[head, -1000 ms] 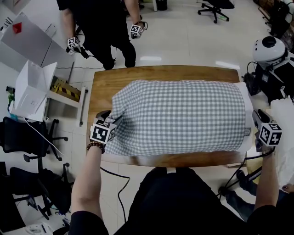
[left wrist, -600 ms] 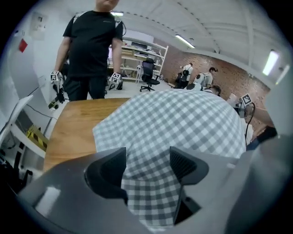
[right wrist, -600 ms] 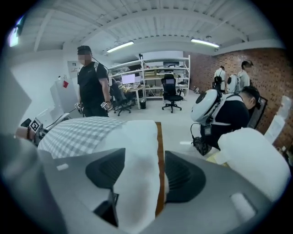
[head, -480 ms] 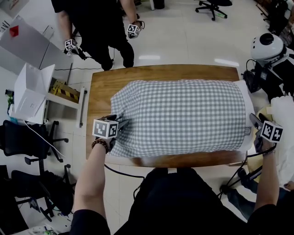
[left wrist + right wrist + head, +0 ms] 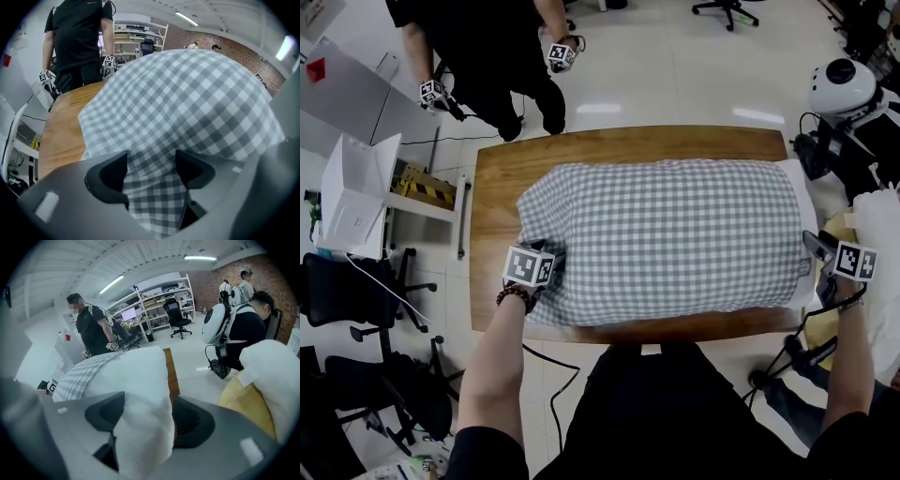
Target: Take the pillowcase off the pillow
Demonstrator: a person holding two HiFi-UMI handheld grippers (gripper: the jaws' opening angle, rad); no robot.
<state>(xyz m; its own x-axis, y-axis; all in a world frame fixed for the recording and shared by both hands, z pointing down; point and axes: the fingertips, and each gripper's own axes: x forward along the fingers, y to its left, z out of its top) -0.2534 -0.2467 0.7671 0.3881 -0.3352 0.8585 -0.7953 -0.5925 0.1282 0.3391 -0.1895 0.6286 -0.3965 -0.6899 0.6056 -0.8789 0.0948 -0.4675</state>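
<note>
The pillow (image 5: 807, 202) lies long-ways across the middle of the bench (image 5: 497, 164). The gray checked pillowcase (image 5: 661, 234) covers almost all of it, and only a white end pokes out at the right side of the head view. This looks like the step of getting a hold on both ends before the pull. The left hand-held gripper (image 5: 553, 255) is at the lower left corner of the pillowcase. Its jaws have just been opening and stand wide apart, with a fold of checked cloth lying between them, not pinched. The right hand-held gripper (image 5: 815, 247) is at the bare white end. Its jaws have just been opening too, and the soft pillow bulges in between them, but they do not squeeze it. Next, I think both need to shut, the left on cloth only and the right on the pillow itself. Then the two ends need pulling apart so the pillow slides out.
</note>
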